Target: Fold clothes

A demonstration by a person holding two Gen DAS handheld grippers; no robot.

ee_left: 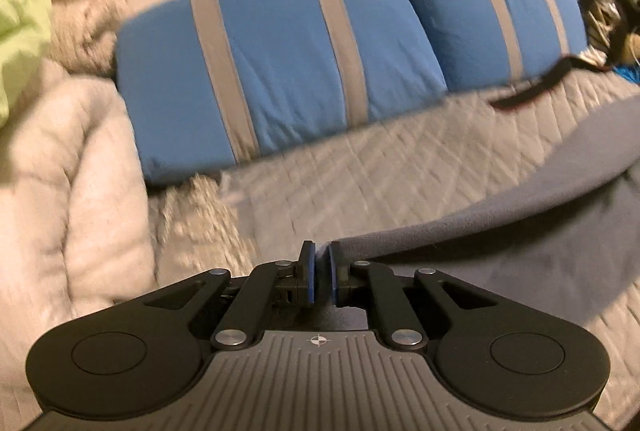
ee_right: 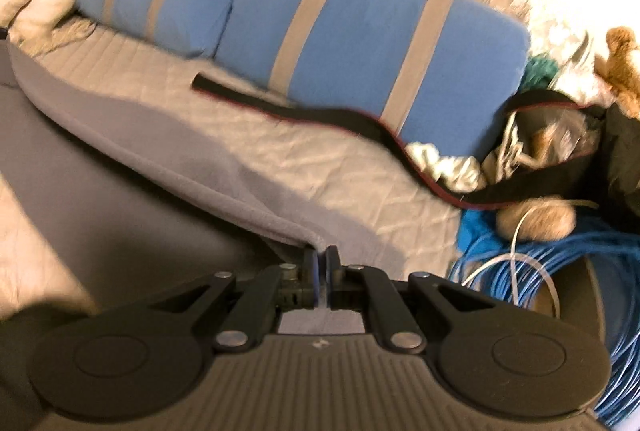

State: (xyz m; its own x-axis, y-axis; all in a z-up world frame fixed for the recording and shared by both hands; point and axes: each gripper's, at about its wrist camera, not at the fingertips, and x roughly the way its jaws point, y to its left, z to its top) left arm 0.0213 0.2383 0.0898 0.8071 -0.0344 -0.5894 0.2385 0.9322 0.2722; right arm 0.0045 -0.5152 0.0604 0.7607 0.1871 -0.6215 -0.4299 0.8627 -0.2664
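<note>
Two grippers lift the grey cloth above the quilt, right clamped on its corner, left slightly parted beside its edge, stretching it for folding.

Left wrist view: sitting low over the bed, looking forward and downward along the left gripper, whose body is filling the lower frame.
Left view facing: toward the blue striped pillows across the upper middle; grey garment entering at right.
Right wrist view: riding equally low behind the right gripper, angling downward.
Right view facing: pillows at upper left, blue cable coil at lower right.
Shared: both are showing the pillows, quilted bed, grey garment and black strap.
</note>
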